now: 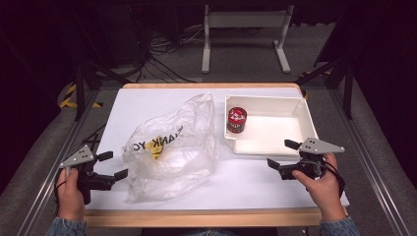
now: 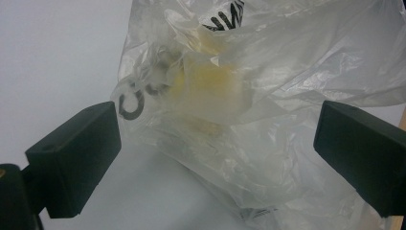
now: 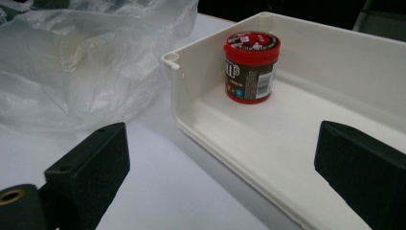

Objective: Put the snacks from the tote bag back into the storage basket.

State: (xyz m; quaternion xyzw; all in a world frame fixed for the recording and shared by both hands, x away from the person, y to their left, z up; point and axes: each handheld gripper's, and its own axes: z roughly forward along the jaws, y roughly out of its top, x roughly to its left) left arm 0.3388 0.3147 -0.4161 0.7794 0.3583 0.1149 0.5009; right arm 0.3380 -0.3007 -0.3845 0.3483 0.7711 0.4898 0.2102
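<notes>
We see the left tongs [image 1: 114, 165] gaping wide beside the plastic bag [image 1: 172, 145], gripping nothing. The right tongs [image 1: 281, 154] gape wide too, empty, near the white tray [image 1: 268, 148].

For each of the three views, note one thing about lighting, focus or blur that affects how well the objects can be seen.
High view: the white table is brightly lit, the surroundings dark. Left gripper view: the plastic bag looks soft and hazy, its yellow contents indistinct. Right gripper view: the red jar in the white tray is fairly sharp, while the near black jaws are blurred.
</notes>
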